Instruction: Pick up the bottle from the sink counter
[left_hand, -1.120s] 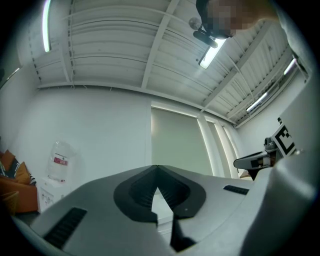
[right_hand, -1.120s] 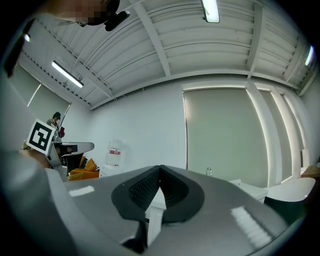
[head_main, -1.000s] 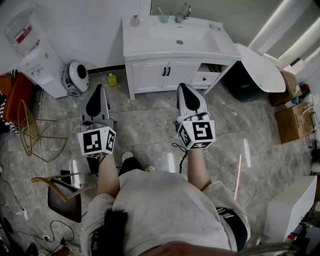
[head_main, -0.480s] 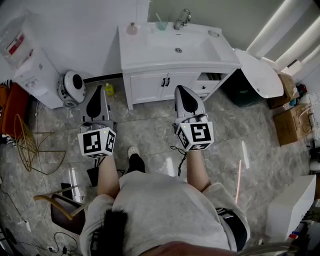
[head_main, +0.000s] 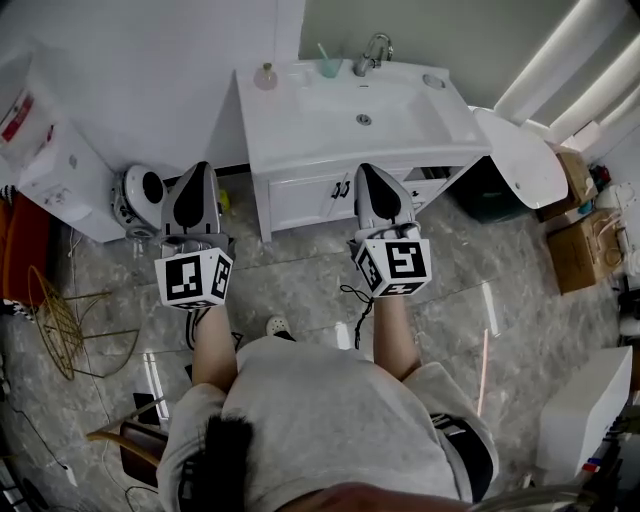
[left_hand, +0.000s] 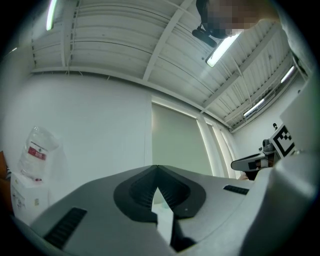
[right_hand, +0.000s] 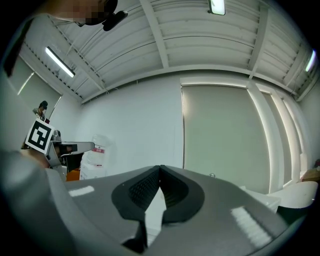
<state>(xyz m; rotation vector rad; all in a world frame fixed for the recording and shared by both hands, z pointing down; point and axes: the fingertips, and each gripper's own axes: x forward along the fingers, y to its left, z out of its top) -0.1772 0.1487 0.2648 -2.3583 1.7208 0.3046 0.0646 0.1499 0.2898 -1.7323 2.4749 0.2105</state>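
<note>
A small pinkish bottle stands at the back left corner of the white sink counter, against the wall. Both grippers are held out in front of the person, level with the vanity's front and well short of the bottle. My left gripper is over the floor left of the vanity, and its jaws meet at the tip with nothing between them. My right gripper is in front of the cabinet doors, shut and empty as well. The bottle does not show in either gripper view.
A teal cup and a faucet stand at the counter's back edge. A water dispenser and a round white appliance are left of the vanity. A white oval board and cardboard boxes lie right.
The person has stepped toward the vanity, which now sits lower and larger in the head view. Both gripper tips have reached the line of its front. Both grippers stay shut.
</note>
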